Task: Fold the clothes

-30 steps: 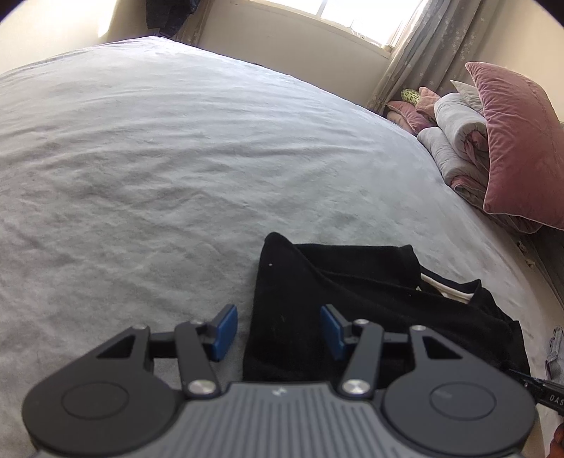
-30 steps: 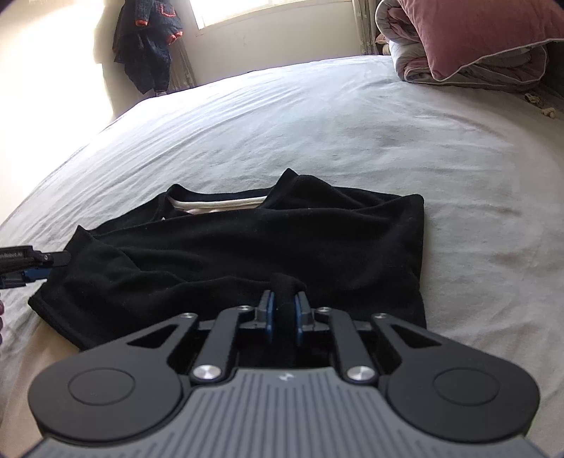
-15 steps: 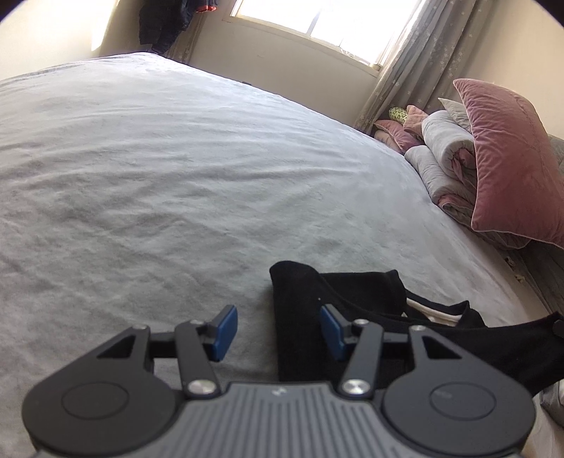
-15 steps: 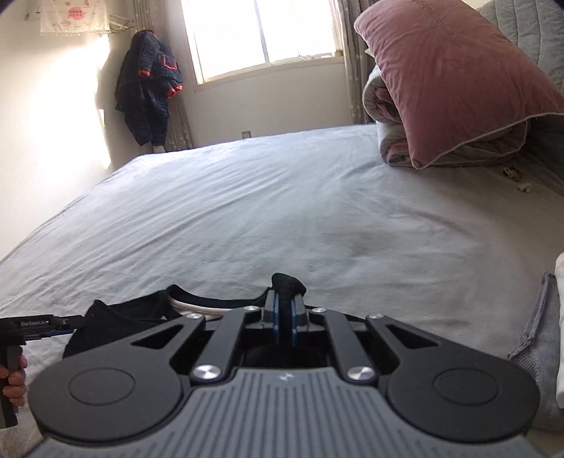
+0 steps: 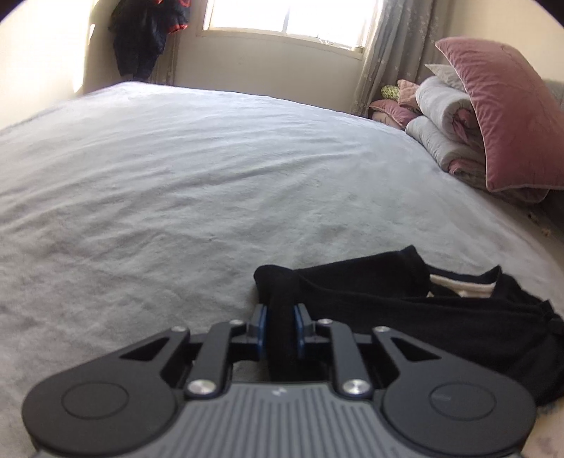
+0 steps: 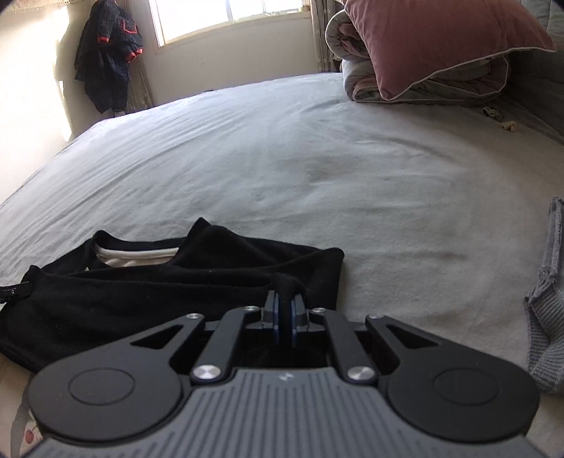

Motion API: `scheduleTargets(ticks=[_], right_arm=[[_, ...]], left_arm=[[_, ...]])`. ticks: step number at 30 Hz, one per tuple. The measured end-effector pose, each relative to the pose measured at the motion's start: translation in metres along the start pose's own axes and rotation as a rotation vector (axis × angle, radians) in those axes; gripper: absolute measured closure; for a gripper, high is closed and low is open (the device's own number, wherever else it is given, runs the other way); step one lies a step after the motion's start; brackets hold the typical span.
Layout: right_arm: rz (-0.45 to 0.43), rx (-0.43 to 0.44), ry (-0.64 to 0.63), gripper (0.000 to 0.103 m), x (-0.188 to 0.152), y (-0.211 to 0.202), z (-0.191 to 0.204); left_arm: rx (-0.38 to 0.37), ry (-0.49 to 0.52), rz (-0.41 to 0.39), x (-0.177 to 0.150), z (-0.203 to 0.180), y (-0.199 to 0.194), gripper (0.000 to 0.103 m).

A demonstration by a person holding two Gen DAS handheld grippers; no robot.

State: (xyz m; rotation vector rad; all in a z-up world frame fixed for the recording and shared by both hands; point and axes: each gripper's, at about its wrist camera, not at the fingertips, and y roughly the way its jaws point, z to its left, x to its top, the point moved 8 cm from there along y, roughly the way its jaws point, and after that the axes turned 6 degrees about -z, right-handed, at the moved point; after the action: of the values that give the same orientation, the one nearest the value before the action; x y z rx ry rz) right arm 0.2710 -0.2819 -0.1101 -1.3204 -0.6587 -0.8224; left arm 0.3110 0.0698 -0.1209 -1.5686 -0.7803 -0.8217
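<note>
Your left gripper (image 5: 278, 326) is closing on a bunched corner of the black garment (image 5: 405, 303); cloth fills the space between its blue fingers (image 5: 260, 326), and both press against it. Your right gripper (image 6: 284, 317) has its fingers clamped nearly together on a thin pinch of the same garment (image 6: 141, 282), which sticks up just past the tips.

The garment lies crumpled on the near edge of the bed (image 5: 176, 183), stretched loosely between your two grips. A white inner band (image 6: 137, 255) shows at its neck opening, on the side away from you.

At the head of the bed a pink pillow (image 5: 507, 116) leans on rolled bedding (image 5: 440, 116). A grey knit item (image 6: 544, 317) sits at the right edge of the right view, apart from the garment. A dark jacket (image 6: 105, 60) hangs beside the window (image 6: 229, 17) on the far wall.
</note>
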Motion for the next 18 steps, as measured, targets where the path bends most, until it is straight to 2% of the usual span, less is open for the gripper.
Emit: scheduleTargets(ticks=[1, 2, 6, 8, 13, 15, 17, 18], right_arm=[[-0.001, -0.004, -0.006, 0.095, 0.0, 0.0, 0.0], [-0.001, -0.005, -0.008, 0.089, 0.001, -0.001, 0.001], [-0.015, -0.004, -0.001, 0.079, 0.007, -0.017, 0.002], [-0.023, -0.004, 0.001, 0.064, 0.009, -0.027, 0.0], [-0.008, 0.007, 0.014, 0.064, -0.002, -0.055, -0.006], [0.002, 0.007, 0.024, 0.064, -0.01, -0.065, -0.007], [0.02, 0.006, 0.035, 0.064, -0.019, -0.075, -0.007], [0.029, 0.008, 0.038, 0.064, -0.024, -0.08, -0.006]], left_arm=[[0.007, 0.019, -0.004, 0.001, -0.001, -0.002, 0.082], [0.009, 0.023, -0.008, 0.004, -0.001, -0.005, 0.081], [-0.008, -0.041, -0.081, 0.02, 0.005, -0.033, 0.078], [-0.032, -0.049, -0.082, 0.02, 0.005, -0.045, 0.078], [-0.083, -0.013, -0.039, 0.005, -0.002, -0.066, 0.078], [-0.1, -0.006, 0.011, -0.008, -0.004, -0.066, 0.077], [-0.057, 0.022, 0.093, -0.026, -0.003, -0.06, 0.074], [-0.038, 0.021, 0.108, -0.032, -0.002, -0.061, 0.073]])
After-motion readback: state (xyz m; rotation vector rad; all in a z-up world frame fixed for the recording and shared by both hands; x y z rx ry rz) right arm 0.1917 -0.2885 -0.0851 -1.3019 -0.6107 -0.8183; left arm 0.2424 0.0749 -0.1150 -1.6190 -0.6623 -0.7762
